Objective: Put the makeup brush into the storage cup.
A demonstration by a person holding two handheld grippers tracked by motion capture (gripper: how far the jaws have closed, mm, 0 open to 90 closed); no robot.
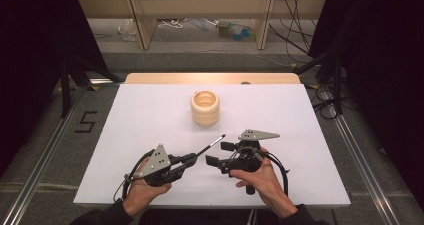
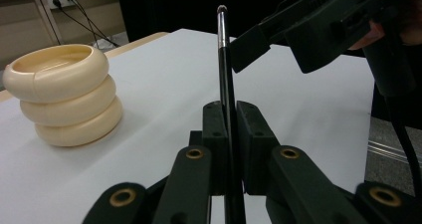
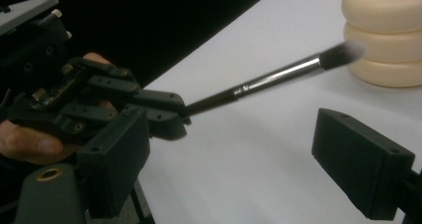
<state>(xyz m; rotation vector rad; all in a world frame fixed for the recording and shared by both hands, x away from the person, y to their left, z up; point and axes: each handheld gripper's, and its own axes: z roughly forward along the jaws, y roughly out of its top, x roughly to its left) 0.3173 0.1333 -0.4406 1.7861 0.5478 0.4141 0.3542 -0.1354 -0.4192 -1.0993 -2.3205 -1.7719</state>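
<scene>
The left hand-held gripper [image 1: 186, 160] is clamping the black handle of a makeup brush [image 1: 210, 146], its bristle tip pointing toward the cream ribbed holder [image 1: 205, 107] on the white worktop [image 1: 150, 115]. The right hand-held gripper [image 1: 220, 154] is hanging just beside the brush with jaws standing wide apart, nothing between them.

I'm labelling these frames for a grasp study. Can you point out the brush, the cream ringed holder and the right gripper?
brush [image 3: 278, 75]: right gripper view, on its silver ferrule.
cream ringed holder [image 1: 205, 110]: high view, on its outer wall.
right gripper [image 1: 219, 153]: high view, midway between its open fingertips.
</scene>
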